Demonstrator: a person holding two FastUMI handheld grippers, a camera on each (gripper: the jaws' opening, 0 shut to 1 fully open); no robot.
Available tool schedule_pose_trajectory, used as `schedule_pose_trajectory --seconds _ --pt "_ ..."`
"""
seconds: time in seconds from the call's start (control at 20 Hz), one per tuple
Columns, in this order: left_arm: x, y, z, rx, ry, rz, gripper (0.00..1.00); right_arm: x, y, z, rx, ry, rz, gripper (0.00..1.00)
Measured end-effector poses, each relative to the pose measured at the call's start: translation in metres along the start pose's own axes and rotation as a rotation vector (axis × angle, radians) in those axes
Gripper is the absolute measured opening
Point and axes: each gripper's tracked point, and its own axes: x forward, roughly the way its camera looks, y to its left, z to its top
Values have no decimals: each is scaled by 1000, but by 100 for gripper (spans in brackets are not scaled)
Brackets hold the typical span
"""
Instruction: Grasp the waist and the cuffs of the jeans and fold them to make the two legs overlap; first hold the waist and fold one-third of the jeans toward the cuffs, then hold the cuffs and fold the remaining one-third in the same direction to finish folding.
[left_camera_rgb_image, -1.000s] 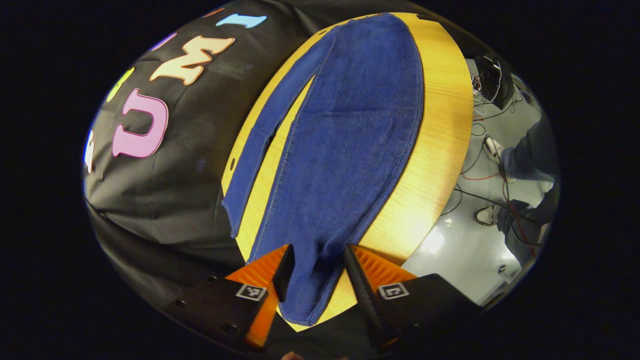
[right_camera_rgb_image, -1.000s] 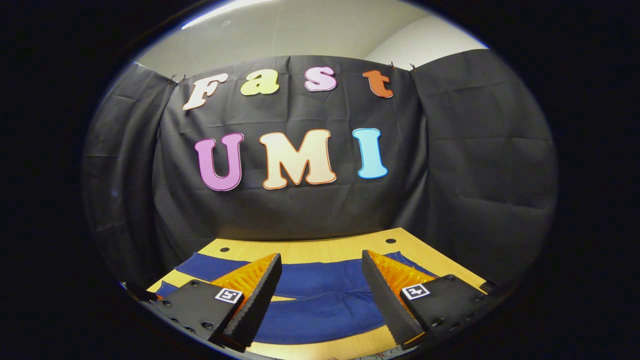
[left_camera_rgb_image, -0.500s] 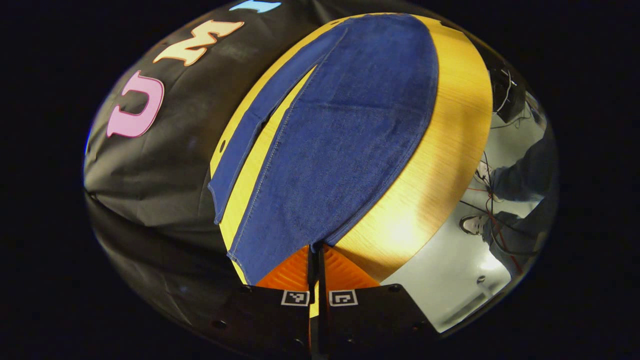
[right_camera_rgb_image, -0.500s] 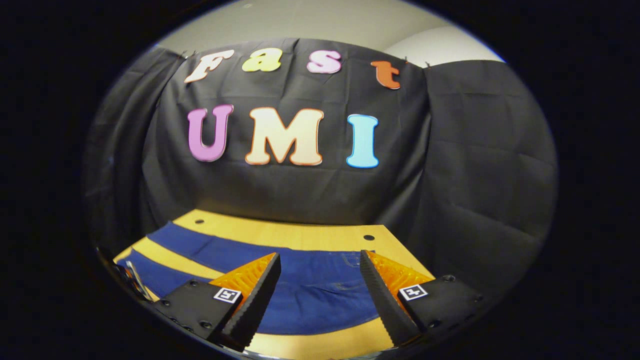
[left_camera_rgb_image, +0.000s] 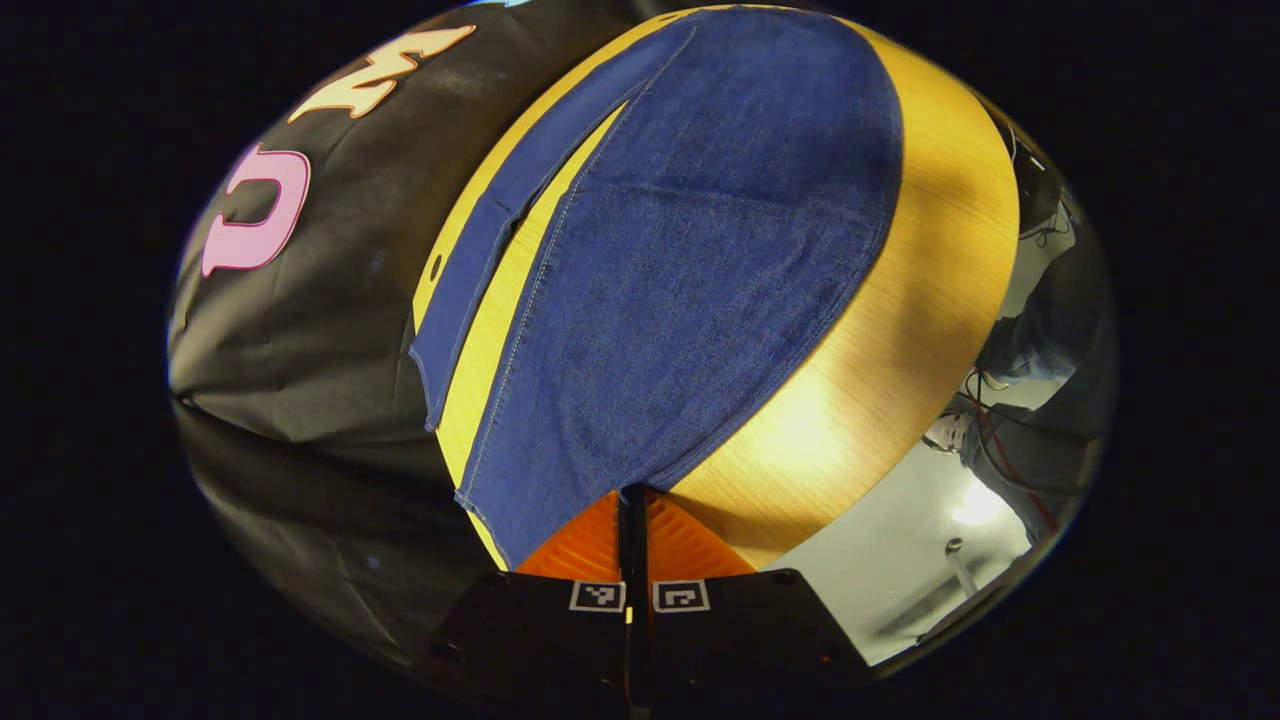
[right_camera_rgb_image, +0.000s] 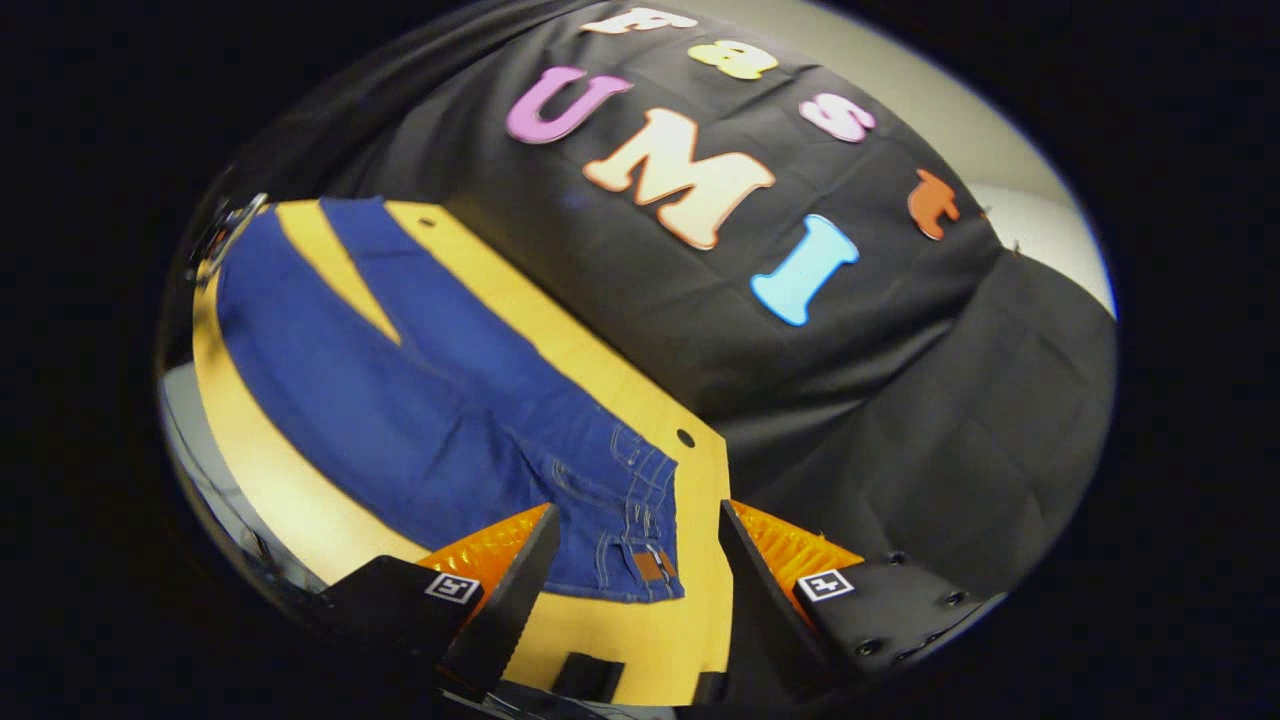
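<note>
Tabletop (left_camera_rgb_image: 900, 330): left hand-held gripper (left_camera_rgb_image: 632, 500) pinches jeans (left_camera_rgb_image: 680, 260) cuff.

One jeans (right_camera_rgb_image: 440, 420); two grippers (right_camera_rgb_image: 630, 575); one table (right_camera_rgb_image: 700, 620)

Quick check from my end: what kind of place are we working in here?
Most likely a recording booth in a lab rather than a home: black cloth walls in a wooden table with jeans spread on it, and loose cables trail across a glossy floor beside it.
</note>
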Motion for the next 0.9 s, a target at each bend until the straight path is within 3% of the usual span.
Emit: schedule_pose_trajectory --seconds 0.6,0.75,0.9 --pt "3 2 0 9 95 82 0 49 32 -145 -441 132 232 99" --pt "4 3 0 42 118 112 0 54 41 -142 -566 80 272 99" --pt "4 3 0 45 131 115 0 74 51 -142 -629 50 294 93"
